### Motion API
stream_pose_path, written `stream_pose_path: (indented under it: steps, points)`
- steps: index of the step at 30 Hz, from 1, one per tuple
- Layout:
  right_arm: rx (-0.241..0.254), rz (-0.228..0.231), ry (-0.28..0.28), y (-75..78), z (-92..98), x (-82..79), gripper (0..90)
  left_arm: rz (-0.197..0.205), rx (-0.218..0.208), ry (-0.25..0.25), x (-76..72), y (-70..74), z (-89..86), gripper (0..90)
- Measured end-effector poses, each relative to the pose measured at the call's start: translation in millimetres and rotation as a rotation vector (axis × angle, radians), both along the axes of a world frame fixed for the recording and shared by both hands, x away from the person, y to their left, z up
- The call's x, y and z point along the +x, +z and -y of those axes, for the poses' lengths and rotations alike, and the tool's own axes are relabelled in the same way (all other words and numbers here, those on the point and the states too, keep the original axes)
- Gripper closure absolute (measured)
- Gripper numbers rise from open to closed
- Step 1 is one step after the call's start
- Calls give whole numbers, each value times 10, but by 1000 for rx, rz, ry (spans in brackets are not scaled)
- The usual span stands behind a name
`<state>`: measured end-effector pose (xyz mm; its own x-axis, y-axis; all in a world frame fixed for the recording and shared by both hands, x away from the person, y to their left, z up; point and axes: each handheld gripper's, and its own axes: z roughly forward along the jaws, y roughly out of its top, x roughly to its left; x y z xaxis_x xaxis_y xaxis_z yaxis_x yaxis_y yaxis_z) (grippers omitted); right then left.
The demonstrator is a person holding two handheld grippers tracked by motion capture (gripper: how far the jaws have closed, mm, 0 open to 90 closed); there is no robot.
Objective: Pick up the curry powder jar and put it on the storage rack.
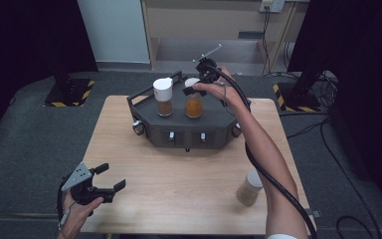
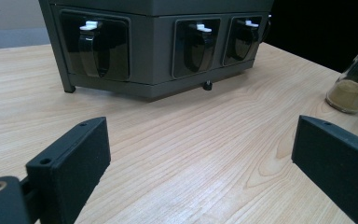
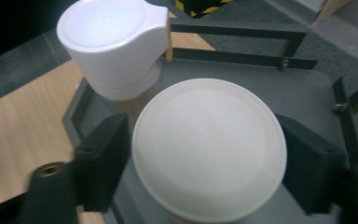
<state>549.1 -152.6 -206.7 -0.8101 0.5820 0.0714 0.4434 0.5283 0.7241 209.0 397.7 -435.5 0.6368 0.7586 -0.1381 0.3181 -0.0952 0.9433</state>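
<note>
A dark rack [image 1: 179,130] stands at the back of the wooden table [image 1: 179,189]. Two glass spice jars stand on its tray: a brown-filled jar [image 1: 163,97] with a white flip cap [image 3: 109,44], and to its right an orange-filled jar [image 1: 194,105] with a round white cap [image 3: 209,149]. My right gripper [image 1: 195,85] reaches over the tray, and its black jaws sit tight against both sides of that round cap, no gap showing in the right gripper view. My left gripper [image 1: 112,176] rests low at the table's front left, its jaws wide apart with nothing between them [image 2: 200,154].
A third jar [image 1: 249,188] with olive-brown powder stands on the table at the front right [image 2: 354,79]. The rack's front panels [image 2: 158,42] carry small latched dispensers. A black cable trails from my right gripper along the forearm. Grey floor surrounds the table.
</note>
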Motion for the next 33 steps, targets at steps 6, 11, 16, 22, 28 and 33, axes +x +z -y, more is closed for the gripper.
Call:
stream_pose_path:
  steps: [6,11,16,22,28,33]
  points:
    - [34,61,-34,-27,84,-108,83,1,0,0,-1,0,1,31]
    - [60,80,-44,26,180,-169,70,2,1,1,-3,2,4,31]
    - [75,113,-45,131,295,-271,69,1,1,1,-2,1,5,31]
    - [87,152,-39,274,420,-437,69,2,4,2,-3,4,9,31]
    - [87,186,-35,399,544,-629,73,1,4,2,-6,7,12,31]
    - [109,203,-38,409,701,-791,71,1,6,2,-7,9,13,31]
